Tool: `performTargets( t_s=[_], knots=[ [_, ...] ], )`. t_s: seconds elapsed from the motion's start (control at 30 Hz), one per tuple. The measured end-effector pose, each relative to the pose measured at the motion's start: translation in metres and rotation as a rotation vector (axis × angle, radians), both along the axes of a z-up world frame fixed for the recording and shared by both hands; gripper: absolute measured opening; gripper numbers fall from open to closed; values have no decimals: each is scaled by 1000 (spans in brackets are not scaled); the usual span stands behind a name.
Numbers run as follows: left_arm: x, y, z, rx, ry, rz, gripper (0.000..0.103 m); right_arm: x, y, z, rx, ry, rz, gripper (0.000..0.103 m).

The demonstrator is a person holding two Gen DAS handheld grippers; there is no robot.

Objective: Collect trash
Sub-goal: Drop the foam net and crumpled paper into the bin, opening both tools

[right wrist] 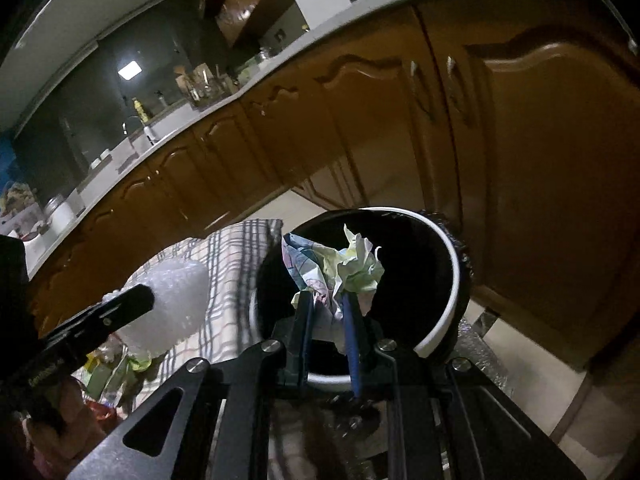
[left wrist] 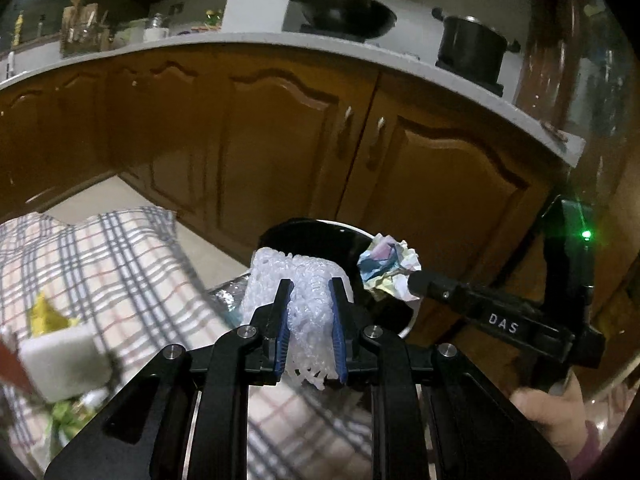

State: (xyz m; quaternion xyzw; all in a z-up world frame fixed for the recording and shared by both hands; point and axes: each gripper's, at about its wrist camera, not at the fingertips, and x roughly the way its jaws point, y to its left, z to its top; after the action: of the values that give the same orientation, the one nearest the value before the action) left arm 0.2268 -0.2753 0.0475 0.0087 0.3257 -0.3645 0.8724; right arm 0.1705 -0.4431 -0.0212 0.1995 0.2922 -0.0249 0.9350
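Bin (right wrist: 448, 276) mouth open, dark inside, depth unclear; crumpled paper (right wrist: 344, 268) over it; cabinet doors (left wrist: 280, 140) close behind.

Right gripper (right wrist: 328, 300) clamps crumpled paper ball (right wrist: 340, 268) between blue pads; ball sits over the mouth of the white-rimmed bin (right wrist: 444, 320), directly ahead. Left of it, left gripper (right wrist: 132, 300) holds white bubble wrap (right wrist: 176, 304) above checked cloth (right wrist: 236, 256). Wooden cabinets (right wrist: 400, 120) beyond.
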Motion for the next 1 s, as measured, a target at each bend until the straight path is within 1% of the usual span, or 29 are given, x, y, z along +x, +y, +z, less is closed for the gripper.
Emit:
performTargets(
  t_s=[0.17, 0.23, 0.37, 0.47, 0.5, 0.53, 0.57, 0.6, 0.63, 0.67, 0.77, 0.8, 0.83, 0.9, 1.0],
  knots=[
    [23, -29, -14, 36, 46, -19, 17, 11, -10, -3, 15, 28, -4, 15],
    [30, -36, -17, 39, 60, -28, 17, 16, -15, -5, 16, 39, -5, 15],
    [38, -47, -20, 51, 65, -34, 18, 24, -23, -10, 26, 59, -7, 16],
    [45, -55, -25, 69, 78, -48, 22, 27, -28, -13, 42, 68, -14, 20],
    [49, -57, -28, 80, 85, -48, 31, 28, -31, -14, 52, 70, -16, 25],
    [50, -59, -31, 88, 95, -47, 42, 28, -33, -15, 67, 72, -18, 30],
    [52, -59, -32, 89, 98, -45, 46, 28, -35, -16, 78, 70, -20, 39],
    [52, -59, -34, 92, 102, -41, 52, 26, -35, -16, 86, 65, -22, 45],
    [52, -59, -35, 96, 107, -38, 59, 26, -36, -16, 90, 60, -23, 47],
    [52, -58, -36, 94, 111, -32, 60, 25, -36, -16, 94, 53, -25, 49],
    [47, -53, -35, 80, 111, -27, 60, 19, -37, -15, 105, 39, -29, 49],
    [45, -51, -35, 79, 110, -25, 62, 16, -37, -15, 111, 32, -33, 49],
    [43, -49, -34, 76, 105, -19, 69, 15, -37, -14, 116, 25, -34, 50],
    [39, -44, -33, 68, 96, -10, 77, 8, -36, -13, 132, 2, -35, 64],
    [33, -39, -31, 52, 84, -3, 77, -2, -33, -9, 142, -36, -46, 67]
  ],
)
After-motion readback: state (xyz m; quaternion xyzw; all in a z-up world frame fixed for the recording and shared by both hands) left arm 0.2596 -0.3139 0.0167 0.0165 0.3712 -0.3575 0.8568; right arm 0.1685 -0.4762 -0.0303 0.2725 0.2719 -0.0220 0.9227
